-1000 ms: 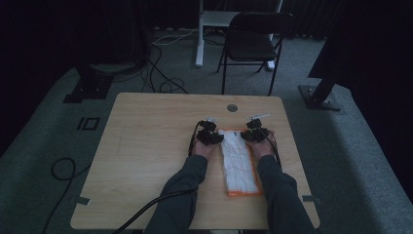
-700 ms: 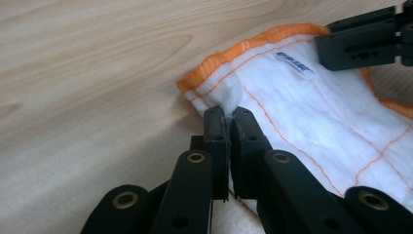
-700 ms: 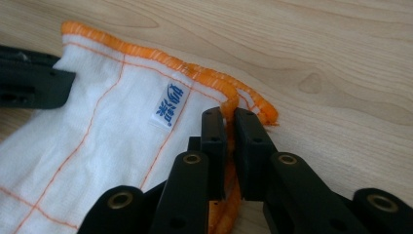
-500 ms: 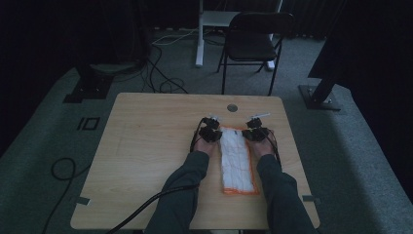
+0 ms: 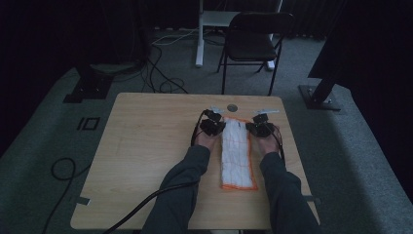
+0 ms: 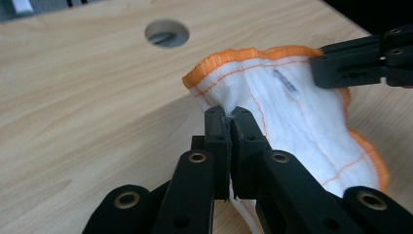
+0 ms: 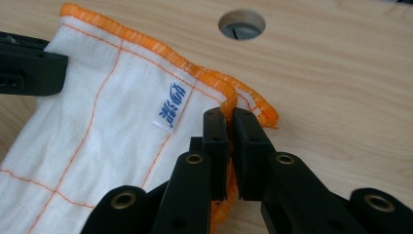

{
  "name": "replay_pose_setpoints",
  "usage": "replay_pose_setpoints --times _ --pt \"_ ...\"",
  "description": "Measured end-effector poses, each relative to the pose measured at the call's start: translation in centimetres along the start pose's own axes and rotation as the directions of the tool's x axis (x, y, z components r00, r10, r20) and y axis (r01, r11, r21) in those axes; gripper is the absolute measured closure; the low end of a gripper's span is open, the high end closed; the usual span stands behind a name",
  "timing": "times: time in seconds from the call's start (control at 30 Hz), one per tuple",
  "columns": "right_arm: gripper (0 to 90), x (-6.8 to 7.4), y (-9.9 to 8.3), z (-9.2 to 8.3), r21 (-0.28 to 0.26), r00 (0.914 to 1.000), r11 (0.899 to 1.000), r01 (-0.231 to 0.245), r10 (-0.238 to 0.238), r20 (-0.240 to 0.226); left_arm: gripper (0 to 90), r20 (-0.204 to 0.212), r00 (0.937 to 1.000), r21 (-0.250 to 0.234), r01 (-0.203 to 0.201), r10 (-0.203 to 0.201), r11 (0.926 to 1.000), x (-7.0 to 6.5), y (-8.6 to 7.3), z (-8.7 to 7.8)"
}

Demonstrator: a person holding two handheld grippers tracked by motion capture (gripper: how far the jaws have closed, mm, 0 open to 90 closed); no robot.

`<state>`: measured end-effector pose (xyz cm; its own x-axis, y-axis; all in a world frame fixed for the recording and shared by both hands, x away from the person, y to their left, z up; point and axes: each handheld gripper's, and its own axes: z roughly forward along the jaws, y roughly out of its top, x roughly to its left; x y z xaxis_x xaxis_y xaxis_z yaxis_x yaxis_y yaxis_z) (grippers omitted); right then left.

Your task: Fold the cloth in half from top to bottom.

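Observation:
A white cloth with an orange hem lies folded in a long strip on the wooden table. My left gripper is shut on the cloth's far left corner, which is pinched between its black pads and lifted off the wood. My right gripper is shut on the far right corner, where the orange hem bunches between the pads. Both jaws have just been closing on the fabric. A small white label with blue print shows near the right corner. The other gripper's black jaw reaches in at the edge of each gripper view.
A round cable hole sits in the table just beyond the cloth. A black folding chair and a white desk leg stand behind the table. Cables trail on the grey carpet.
Both grippers closed on the cloth's far corners and rose a little, lifting that end off the table. The cloth's far edge now puckers between them.

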<state>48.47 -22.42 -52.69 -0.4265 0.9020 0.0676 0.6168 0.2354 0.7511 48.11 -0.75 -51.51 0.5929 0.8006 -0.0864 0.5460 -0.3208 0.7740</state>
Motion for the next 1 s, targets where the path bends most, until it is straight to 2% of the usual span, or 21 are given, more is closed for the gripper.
replay_pose_setpoints --times 0.03,0.07,0.13,0.23,0.27,0.3,0.43,0.7,0.83,1.0 --pt "84.9 0.0 0.0 0.0 0.0 1.0 1.0 0.0 0.0 0.0 88.3 0.0 1.0 0.0 0.0 0.0 1.0 0.0 0.0 0.0" --pt "84.9 0.0 0.1 -0.2 -0.008 1.0 1.0 0.003 -0.003 -0.003 88.3 0.006 0.9999 -0.024 -0.01 0.01 0.9997 -0.5 0.1 -0.5" --pt "84.9 0.0 0.1 -1.3 -0.036 0.9995 0.999 0.021 -0.022 -0.022 88.2 0.013 0.9998 -0.045 -0.013 0.014 0.9989 -0.8 -0.1 -1.1" --pt "84.9 0.1 -0.1 -2.0 -0.052 0.999 0.998 0.03 -0.032 -0.031 88.1 0.017 0.9995 -0.059 -0.024 0.025 0.998 -1.1 -0.5 -1.6" --pt "84.9 0.1 -0.3 -2.4 -0.065 0.9987 0.997 0.034 -0.037 -0.037 88.1 0.025 0.9992 -0.083 -0.031 0.033 0.996 -1.4 -1.1 -2.3" --pt "84.9 0.1 -0.8 -3.1 -0.081 0.9977 0.996 0.031 -0.036 -0.057 88.0 0.029 0.9991 -0.089 -0.029 0.032 0.9956 -1.5 -1.3 -2.4" --pt "84.9 0.3 -2.0 -4.2 -0.102 0.9945 0.994 0.028 -0.038 -0.098 88.0 0.064 0.9977 -0.117 -0.015 0.023 0.993 -2.1 -2.9 -3.7" --pt "84.8 1.3 -4.8 -6.5 -0.11 0.989 0.993 0.039 -0.054 -0.137 87.9 0.105 0.9925 -0.116 -0.049 0.062 0.992 -3.7 -5.3 -5.7" --pt "84.7 2.1 -6.4 -7.8 -0.117 0.9858 0.993 0.017 -0.036 -0.164 87.5 0.115 0.9909 -0.114 -0.057 0.07 0.9918 -4.4 -6.6 -6.5" --pt "84.2 3.6 -9.0 -8.4 -0.095 0.9836 0.993 0.063 -0.078 -0.162 86.4 0.131 0.9877 -0.089 -0.074 0.085 0.9933 -5.0 -9.1 -7.0"
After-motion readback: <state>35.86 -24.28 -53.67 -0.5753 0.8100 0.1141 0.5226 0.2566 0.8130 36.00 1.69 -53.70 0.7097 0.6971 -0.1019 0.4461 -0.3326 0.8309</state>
